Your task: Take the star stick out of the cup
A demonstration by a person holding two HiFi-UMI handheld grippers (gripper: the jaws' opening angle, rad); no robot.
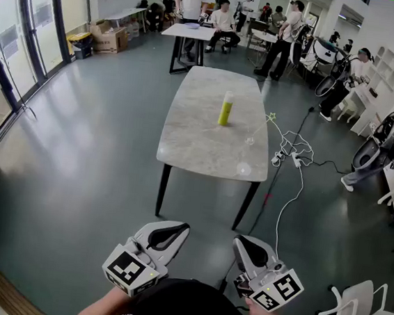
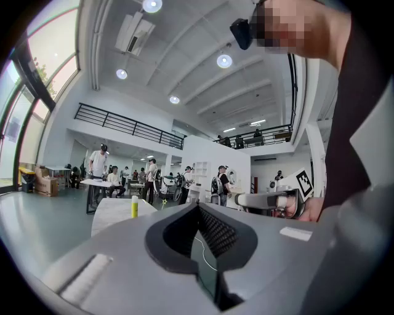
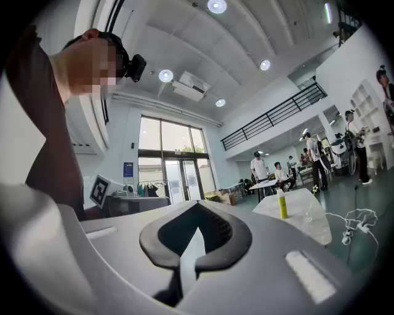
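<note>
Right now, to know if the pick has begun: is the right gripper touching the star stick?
Apart. The head view shows a wide stretch of floor between the right gripper and the star stick.

Open floor lies between the near side and the counter, whose left half is free. A yellow bottle stands past its middle, a cup with a star stick toward its right edge. Cables trail on the floor at right.
</note>
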